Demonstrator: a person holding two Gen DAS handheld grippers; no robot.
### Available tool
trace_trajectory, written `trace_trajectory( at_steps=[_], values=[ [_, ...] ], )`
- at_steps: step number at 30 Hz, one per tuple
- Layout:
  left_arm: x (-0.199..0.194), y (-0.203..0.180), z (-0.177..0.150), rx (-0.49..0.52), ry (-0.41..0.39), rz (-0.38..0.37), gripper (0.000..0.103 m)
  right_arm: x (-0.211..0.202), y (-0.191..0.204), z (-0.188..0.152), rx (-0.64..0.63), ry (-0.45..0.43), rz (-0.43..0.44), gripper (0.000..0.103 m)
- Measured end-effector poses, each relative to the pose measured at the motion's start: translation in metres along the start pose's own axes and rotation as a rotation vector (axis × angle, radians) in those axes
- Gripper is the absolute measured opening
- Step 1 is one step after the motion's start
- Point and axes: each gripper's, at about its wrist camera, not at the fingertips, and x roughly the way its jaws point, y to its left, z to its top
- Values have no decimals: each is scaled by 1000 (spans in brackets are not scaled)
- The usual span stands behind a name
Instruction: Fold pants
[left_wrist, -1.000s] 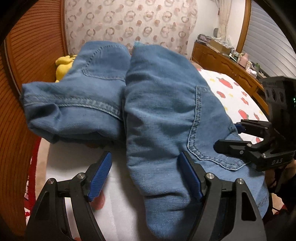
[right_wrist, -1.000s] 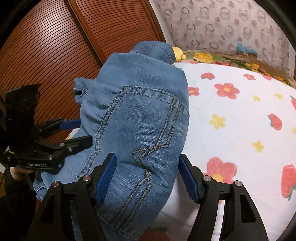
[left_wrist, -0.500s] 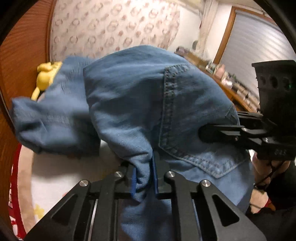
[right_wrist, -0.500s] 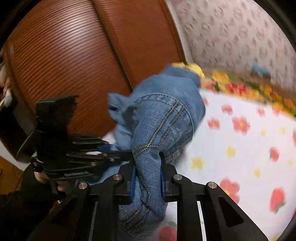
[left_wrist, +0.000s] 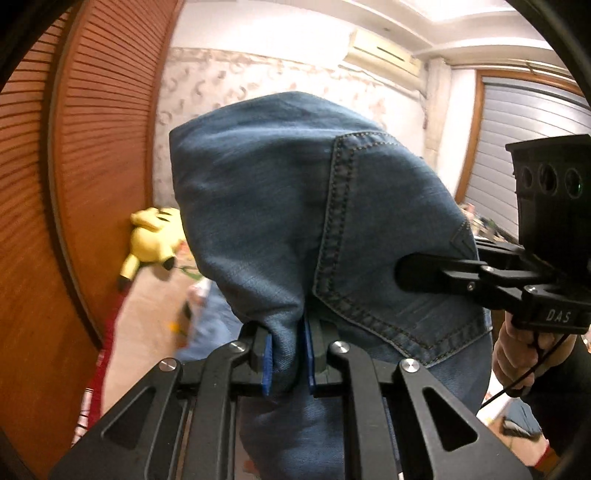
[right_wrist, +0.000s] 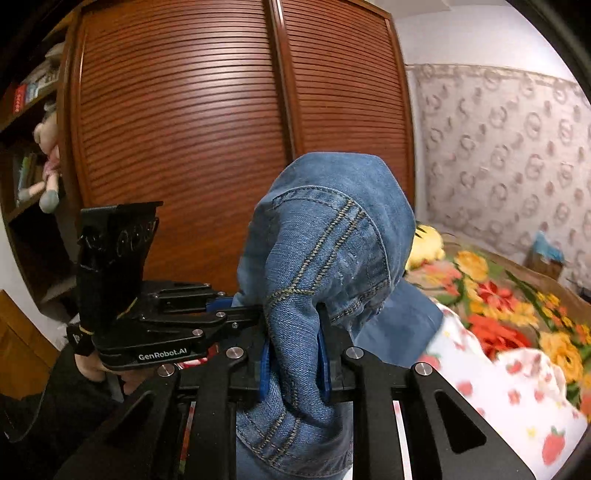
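The blue denim pants (left_wrist: 280, 206) are lifted off the bed and drape over both grippers. My left gripper (left_wrist: 288, 362) is shut on a bunched fold of the denim beside the back pocket (left_wrist: 388, 258). My right gripper (right_wrist: 293, 365) is shut on another fold of the pants (right_wrist: 325, 251) near a stitched seam. In the left wrist view the right gripper (left_wrist: 421, 275) reaches in from the right onto the pocket. In the right wrist view the left gripper (right_wrist: 221, 306) comes in from the left. The rest of the pants hangs below, mostly hidden.
A brown slatted wardrobe (right_wrist: 203, 129) stands close behind. The bed with its strawberry sheet (right_wrist: 517, 387) and floral blanket (right_wrist: 498, 306) lies to the right. A yellow plush toy (left_wrist: 155, 236) lies by the wardrobe. A shelf with a doll (right_wrist: 44, 166) is at the left.
Both grippers went from open over the pants lying on the bed to shut on denim folds, then raised the pants off the bed.
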Motion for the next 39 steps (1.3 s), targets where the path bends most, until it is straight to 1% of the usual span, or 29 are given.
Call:
trace_trajectory(
  at_steps=[2, 5, 7, 9, 11, 12, 13, 14, 15, 16, 17, 19, 21, 23, 25, 27, 28, 30, 32, 33, 34, 35, 39],
  values=[
    [-8, 14, 7, -10, -8, 48, 14, 18, -1, 13, -4, -3, 36, 20],
    [-15, 35, 18, -33, -10, 98, 14, 52, -11, 31, -5, -6, 93, 20],
    [-19, 48, 26, -49, -15, 132, 14, 81, -22, 43, 0, -9, 131, 20],
    [-21, 59, 35, -52, -19, 158, 14, 101, -35, 51, 6, -20, 160, 20],
    [-22, 65, 38, -53, -22, 176, 14, 121, -54, 59, 40, -39, 202, 20],
    [-20, 67, 40, -49, -19, 189, 14, 122, -69, 52, 62, -46, 220, 20],
    [-10, 71, 41, -44, -9, 199, 14, 129, -80, 48, 87, -45, 232, 20],
    [1, 69, 41, -36, 12, 211, 14, 139, -96, 44, 119, -37, 237, 20],
    [15, 71, 40, -29, 38, 216, 14, 145, -110, 31, 146, -26, 234, 20],
    [24, 73, 42, -26, 61, 216, 14, 152, -125, 18, 173, -7, 222, 20],
    [47, 78, 39, -23, 102, 210, 14, 159, -144, 3, 206, 19, 204, 20],
    [94, 81, 26, -36, 193, 182, 14, 179, -182, -30, 284, 97, 142, 21],
    [140, 74, 6, -30, 279, 154, 14, 194, -215, -62, 333, 164, 57, 21],
    [170, 62, -8, -1, 329, 145, 14, 201, -237, -86, 354, 205, 8, 24],
    [185, 54, -15, 14, 350, 133, 14, 203, -253, -100, 366, 227, -25, 29],
    [193, 55, -15, 12, 361, 130, 17, 200, -263, -107, 384, 233, -39, 38],
    [196, 56, -14, 14, 371, 134, 17, 201, -265, -106, 380, 232, -58, 40],
    [196, 56, -13, 19, 377, 140, 19, 191, -258, -109, 355, 237, -90, 50],
    [189, 55, -9, 31, 361, 162, 26, 179, -250, -111, 347, 232, -111, 53],
    [189, 64, -1, 37, 352, 172, 29, 170, -245, -110, 339, 222, -118, 53],
    [186, 65, 1, 44, 340, 182, 37, 164, -242, -109, 333, 211, -128, 53],
    [181, 65, 3, 50, 327, 190, 49, 162, -236, -106, 329, 200, -137, 53],
    [158, 58, 6, 72, 255, 196, 67, 126, -219, -112, 312, 153, -163, 53]
  ],
)
